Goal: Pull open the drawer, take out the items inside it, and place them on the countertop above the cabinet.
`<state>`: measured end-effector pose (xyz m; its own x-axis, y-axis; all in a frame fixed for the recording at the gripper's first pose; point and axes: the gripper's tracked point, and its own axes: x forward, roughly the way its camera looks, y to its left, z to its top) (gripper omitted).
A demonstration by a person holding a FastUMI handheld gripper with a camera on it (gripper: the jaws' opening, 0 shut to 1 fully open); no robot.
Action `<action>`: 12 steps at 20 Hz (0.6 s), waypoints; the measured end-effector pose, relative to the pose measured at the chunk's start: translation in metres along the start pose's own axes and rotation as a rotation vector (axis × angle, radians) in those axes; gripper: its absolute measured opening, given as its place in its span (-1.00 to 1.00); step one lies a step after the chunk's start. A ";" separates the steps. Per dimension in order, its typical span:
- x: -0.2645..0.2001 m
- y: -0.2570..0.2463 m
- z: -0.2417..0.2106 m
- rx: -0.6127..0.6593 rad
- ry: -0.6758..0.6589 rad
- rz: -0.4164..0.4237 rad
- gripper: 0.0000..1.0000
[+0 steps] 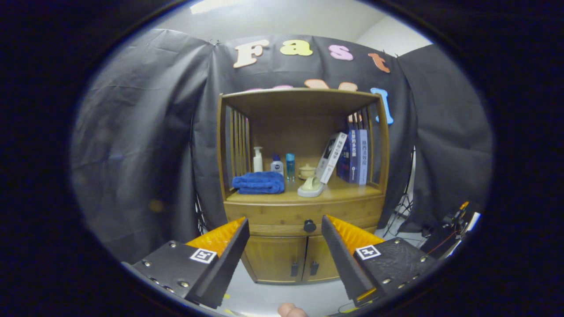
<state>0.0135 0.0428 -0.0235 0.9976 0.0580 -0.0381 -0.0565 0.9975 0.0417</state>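
The tongs [285,231] are spread wide and hold nothing. Beyond them stands a wooden cabinet [304,259]. Its drawer [304,216] is shut, and its long side runs left to right. The round black knob [309,226] sits between the two fingers, a bit nearer the right one, and faces the tongs. Above the drawer is the countertop [348,190]. From left to right it holds a folded blue towel [259,182], three small bottles [276,164], a little pot [306,171], a pale holder [311,186] and leaning books [348,155]. There is bare wood to the right of the holder. Below the drawer, two small doors [291,259] are shut.
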 end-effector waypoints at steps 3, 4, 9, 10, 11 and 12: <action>-0.013 0.001 0.026 0.002 -0.036 -0.010 0.98; -0.017 0.002 0.035 0.011 -0.048 -0.009 0.98; -0.038 0.012 0.064 0.000 -0.084 0.000 0.98; -0.041 0.015 0.068 -0.002 -0.090 0.006 0.98; -0.045 0.018 0.073 -0.002 -0.097 0.014 0.98; -0.047 0.019 0.076 -0.003 -0.105 0.017 0.98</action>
<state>-0.0319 0.0559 0.0554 0.9952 0.0702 0.0679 -0.0730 0.9966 0.0388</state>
